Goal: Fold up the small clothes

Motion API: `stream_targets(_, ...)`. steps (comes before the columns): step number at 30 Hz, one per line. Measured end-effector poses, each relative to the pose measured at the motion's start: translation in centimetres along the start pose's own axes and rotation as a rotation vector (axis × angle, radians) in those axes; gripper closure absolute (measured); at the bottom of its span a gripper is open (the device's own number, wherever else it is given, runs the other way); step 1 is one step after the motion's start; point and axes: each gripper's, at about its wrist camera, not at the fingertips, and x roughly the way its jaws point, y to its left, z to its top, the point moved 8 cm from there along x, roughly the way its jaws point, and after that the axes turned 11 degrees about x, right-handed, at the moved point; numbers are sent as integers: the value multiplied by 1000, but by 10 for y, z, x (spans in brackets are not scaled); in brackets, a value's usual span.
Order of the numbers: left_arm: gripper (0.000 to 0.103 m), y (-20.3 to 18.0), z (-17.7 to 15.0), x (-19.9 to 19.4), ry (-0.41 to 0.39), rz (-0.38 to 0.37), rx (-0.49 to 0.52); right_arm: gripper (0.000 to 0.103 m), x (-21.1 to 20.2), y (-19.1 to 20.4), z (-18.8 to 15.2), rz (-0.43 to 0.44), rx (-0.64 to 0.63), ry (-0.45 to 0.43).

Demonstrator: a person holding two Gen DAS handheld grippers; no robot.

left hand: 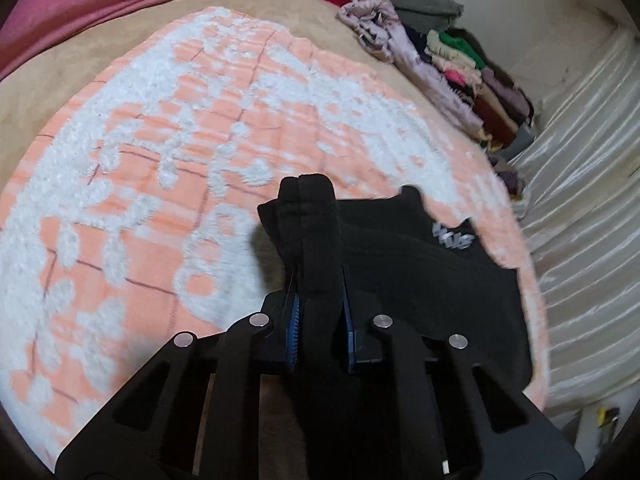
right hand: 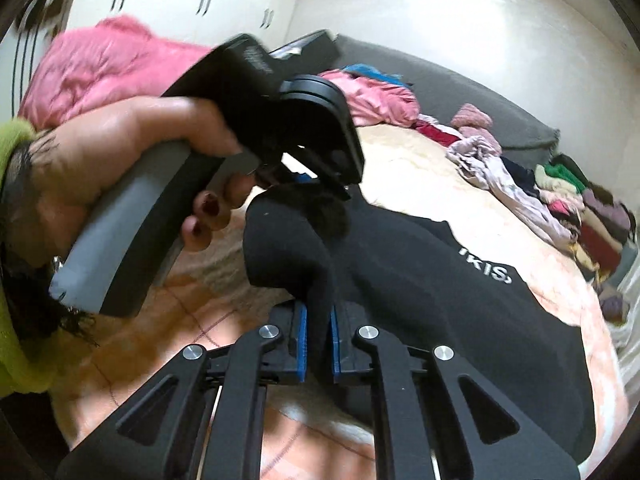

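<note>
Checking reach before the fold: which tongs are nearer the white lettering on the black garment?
Right, probably. The right tongs and left tongs both pinch the black garment; its white lettering lies right of both.

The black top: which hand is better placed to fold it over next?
Probably both together: the left gripper and the right gripper are each shut on an edge of the black top. Neither looks clearly better placed.

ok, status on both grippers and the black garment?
Left gripper shut on black garment. Right gripper shut on it too, nearby fold. Garment partly lifted off orange blanket. Nothing in the way; clothes pile off to the side.
</note>
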Motion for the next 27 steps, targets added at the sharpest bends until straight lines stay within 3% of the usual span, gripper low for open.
stream_targets(7, 94, -49, 15, -20, -39, 25, 17, 96, -40, -54, 12, 21, 183, -92)
stream_targets(12, 94, -102, 35, -26, -65, 33, 89, 96, -63, -97, 11, 12, 292, -142)
stream_targets(19, 94, -193, 44, -2, -46, 42, 224, 96, -89, -155, -7, -3, 452, -179)
stream_targets(27, 94, -262, 33, 37, 12, 26, 314, 96, -108, -206, -41, -44, 571, -185)
